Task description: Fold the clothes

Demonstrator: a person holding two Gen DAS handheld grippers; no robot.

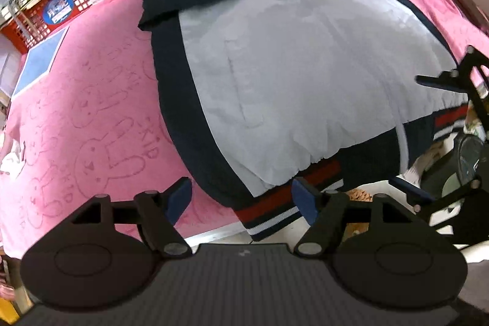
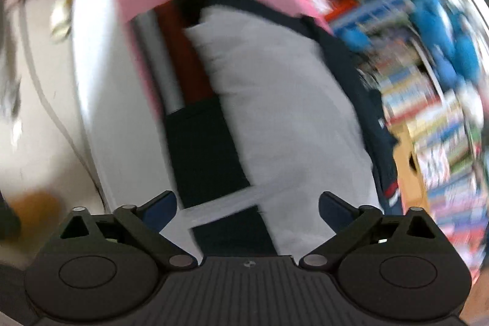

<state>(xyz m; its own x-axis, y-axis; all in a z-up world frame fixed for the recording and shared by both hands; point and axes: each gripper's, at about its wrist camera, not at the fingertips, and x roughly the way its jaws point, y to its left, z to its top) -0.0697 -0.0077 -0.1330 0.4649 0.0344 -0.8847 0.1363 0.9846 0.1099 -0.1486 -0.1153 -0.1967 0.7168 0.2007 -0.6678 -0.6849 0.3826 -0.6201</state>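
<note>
So the jacket (image 1: 305, 75), navy with a big grey panel and red-and-white striped trim, is lying spread out on the pink bunny-print cover (image 1: 91, 112), hem hanging a bit over the near edge. The left tool (image 1: 241, 203) is pointing steeply down right at that hem, jaws standing wide apart with nothing pinched. The right tool (image 2: 247, 210) is angling down over the jacket's side, also gaping open and gripping nothing; that view's pretty blurry.
</note>
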